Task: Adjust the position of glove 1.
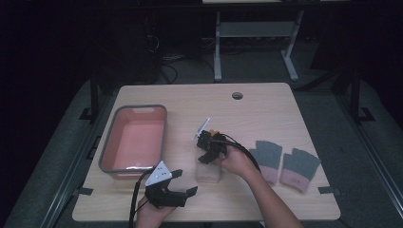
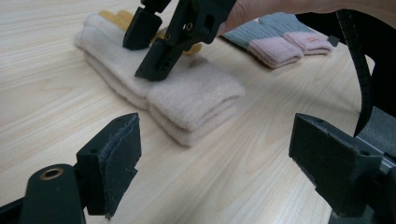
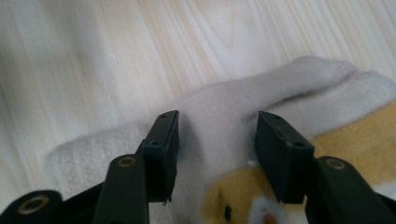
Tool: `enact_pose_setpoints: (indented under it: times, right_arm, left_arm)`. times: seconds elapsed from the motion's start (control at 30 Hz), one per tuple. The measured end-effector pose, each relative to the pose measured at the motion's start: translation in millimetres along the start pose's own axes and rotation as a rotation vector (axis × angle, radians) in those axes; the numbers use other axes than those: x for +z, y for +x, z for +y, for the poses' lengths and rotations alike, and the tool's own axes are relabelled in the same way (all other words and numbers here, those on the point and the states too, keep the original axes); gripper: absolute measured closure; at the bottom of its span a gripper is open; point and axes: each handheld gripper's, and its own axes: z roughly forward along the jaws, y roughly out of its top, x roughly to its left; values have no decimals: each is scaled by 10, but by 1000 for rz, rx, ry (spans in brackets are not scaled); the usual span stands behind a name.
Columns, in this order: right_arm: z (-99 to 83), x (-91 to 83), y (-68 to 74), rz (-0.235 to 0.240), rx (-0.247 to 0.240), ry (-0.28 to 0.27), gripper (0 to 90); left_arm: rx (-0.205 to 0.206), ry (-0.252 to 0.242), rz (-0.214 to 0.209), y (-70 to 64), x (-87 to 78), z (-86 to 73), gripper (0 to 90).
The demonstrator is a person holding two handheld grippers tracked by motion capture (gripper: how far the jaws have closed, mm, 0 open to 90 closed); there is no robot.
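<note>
A folded cream knit piece (image 1: pixel 209 174) with a yellow patch lies mid-table. My right gripper (image 1: pixel 205 158) points down onto its far end, held by a hand from the right. In the right gripper view its jaws (image 3: pixel 219 158) stand open, straddling a ridge of the cream knit (image 3: pixel 219 107) at the fabric's surface. My left gripper (image 1: pixel 185 183) hovers open near the front edge, left of the piece. In the left gripper view, the open left gripper (image 2: pixel 219 140) faces the cream roll (image 2: pixel 196 93), with the right gripper (image 2: pixel 147 51) on top of it.
A pink tub with a grey rim (image 1: pixel 140 107) stands at the left of the table. Two grey fingerless gloves with pink cuffs (image 1: pixel 285 164) lie flat at the right; the left gripper view has the gloves (image 2: pixel 275 44) behind the roll. A cable hole (image 1: pixel 237 95) sits near the far edge.
</note>
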Motion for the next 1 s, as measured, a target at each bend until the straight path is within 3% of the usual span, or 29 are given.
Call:
enact_pose_setpoints:
  times: [0.3, 0.33, 0.4, 0.43, 0.57, 0.7, 0.73, 0.83, 1.0]
  right_arm:
    - [-169, -95, -40, -6, 41, 4, 464]
    - [-193, -140, -57, 1, 58, -7, 416]
    - [-202, -165, -65, 3, 69, -21, 401]
    - [-236, -256, -83, -4, 104, -59, 368]
    - [-319, -405, -102, -20, 154, -113, 339]
    - [-478, -578, -145, -31, 248, -162, 313]
    - [-593, -638, -199, -28, 304, -191, 309]
    - [-691, -667, -234, -19, 346, -203, 304]
    - [-875, -638, -242, -1, 402, -217, 300]
  left_arm:
    - [-9, 23, 1, -43, 77, 75, 168]
    - [-11, 32, 4, -50, 93, 97, 168]
    - [-7, 32, 8, -51, 102, 115, 168]
    - [-19, 34, 8, -59, 118, 129, 169]
    - [-35, 69, 10, -57, 194, 232, 170]
    - [-72, 99, 1, -25, 303, 349, 170]
    - [-117, 103, -14, 2, 363, 394, 170]
    - [-151, 107, -22, 38, 429, 425, 170]
    - [-258, 157, -40, 168, 604, 447, 170]
